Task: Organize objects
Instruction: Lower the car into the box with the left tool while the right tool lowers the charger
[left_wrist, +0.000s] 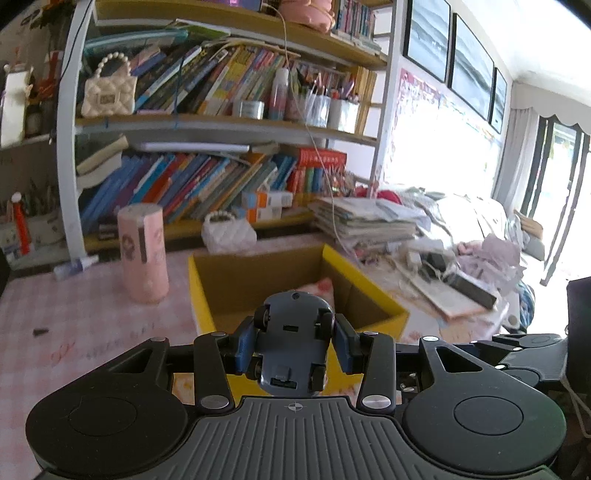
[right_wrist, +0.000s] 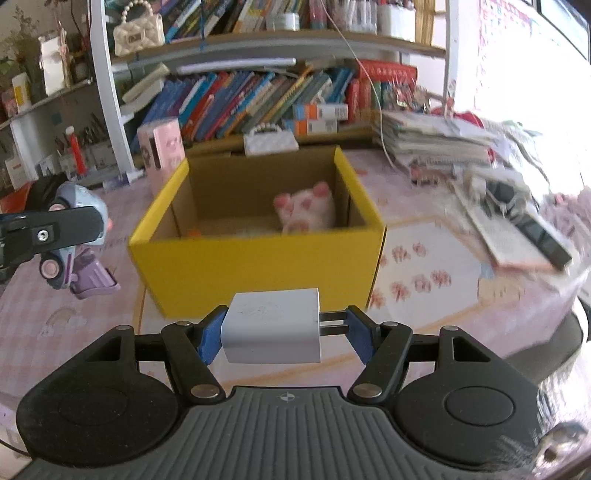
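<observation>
Box (right_wrist: 258, 254), yellow and open on top, sits on the pink table (right_wrist: 55, 325). Only the right view shows the pink and white plush (right_wrist: 306, 214) deep inside it, and the car's purple and blue top off to the left. The left view shows the car (left_wrist: 293, 343) upside down, wheels up, squeezed in the left tongs (left_wrist: 293, 350) above the box's near edge. The right tongs (right_wrist: 286, 334) pinch a white plug (right_wrist: 273, 325) just in front of the box.
</observation>
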